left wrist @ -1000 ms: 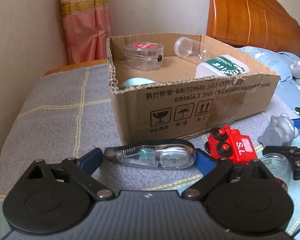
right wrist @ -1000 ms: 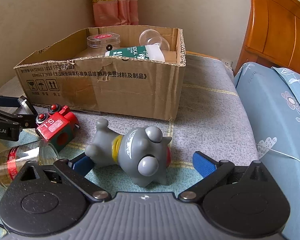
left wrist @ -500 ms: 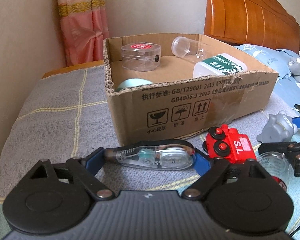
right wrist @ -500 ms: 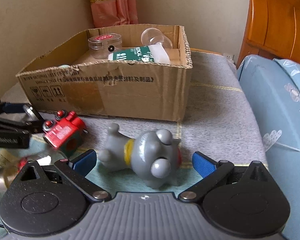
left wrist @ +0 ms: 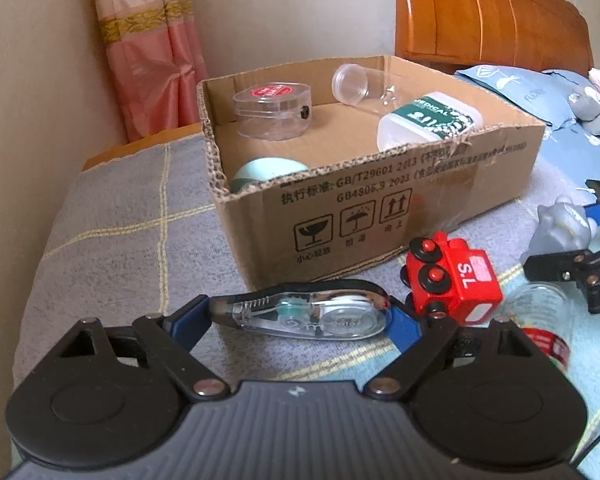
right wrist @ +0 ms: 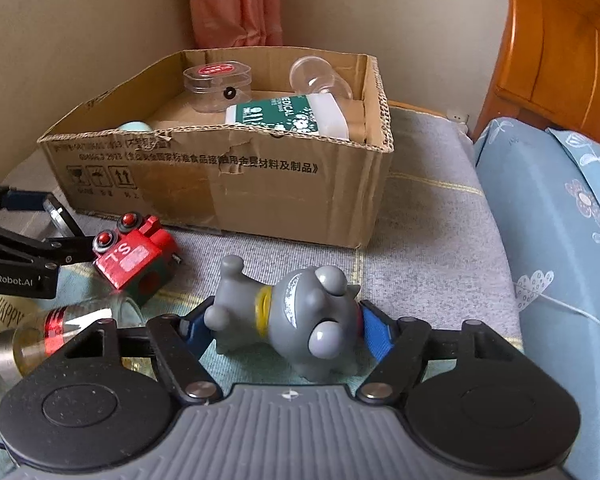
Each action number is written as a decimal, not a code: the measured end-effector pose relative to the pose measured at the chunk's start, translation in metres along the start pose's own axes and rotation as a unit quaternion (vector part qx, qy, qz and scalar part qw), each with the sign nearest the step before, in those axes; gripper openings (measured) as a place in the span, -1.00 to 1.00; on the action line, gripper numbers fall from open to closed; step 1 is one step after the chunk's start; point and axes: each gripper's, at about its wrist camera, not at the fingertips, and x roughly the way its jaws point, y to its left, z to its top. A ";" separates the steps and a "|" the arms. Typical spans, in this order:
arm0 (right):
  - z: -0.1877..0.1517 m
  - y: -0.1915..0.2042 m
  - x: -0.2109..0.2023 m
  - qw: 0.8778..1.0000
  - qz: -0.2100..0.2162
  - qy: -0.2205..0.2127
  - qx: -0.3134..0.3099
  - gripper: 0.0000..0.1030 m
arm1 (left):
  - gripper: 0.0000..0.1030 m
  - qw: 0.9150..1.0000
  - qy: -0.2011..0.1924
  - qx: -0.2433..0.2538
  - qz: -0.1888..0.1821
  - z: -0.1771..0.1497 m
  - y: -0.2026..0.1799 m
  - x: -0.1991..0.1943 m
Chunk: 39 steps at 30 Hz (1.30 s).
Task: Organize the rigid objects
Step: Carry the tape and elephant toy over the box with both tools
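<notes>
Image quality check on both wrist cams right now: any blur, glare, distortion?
Left wrist view: fisheye bends the cardboard box edges, dark corners vignette; correction tape sharp, box print readable, grey toy at the right edge soft. Right wrist view: same barrel warp; grey toy sharp, glare streak on the glass jar, soft daylight, no hard shadows.

Left claw (left wrist: pixel 300 314) pads pressed on both ends of tape dispenser (left wrist: pixel 304 314), just before box (left wrist: pixel 380 200). Red train (left wrist: pixel 452 284) right of dispenser, near box front. Inside box: clear case (left wrist: pixel 274 114), cup (left wrist: pixel 354 84), white bottle (left wrist: pixel 428 122), mint lid (left wrist: pixel 268 170).
</notes>
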 end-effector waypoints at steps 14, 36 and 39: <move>0.041 -0.006 -0.058 0.995 0.054 -0.059 -0.061 0.50 | 0.74 0.998 0.016 0.045 -0.041 0.062 0.009 -0.058; 0.117 0.031 -0.014 0.985 0.116 -0.070 -0.106 0.53 | 0.74 0.997 0.041 0.059 -0.016 0.179 0.014 0.037; 0.115 0.032 -0.012 0.984 0.120 -0.075 -0.108 1.00 | 0.74 0.997 0.049 0.063 -0.016 0.178 0.013 0.045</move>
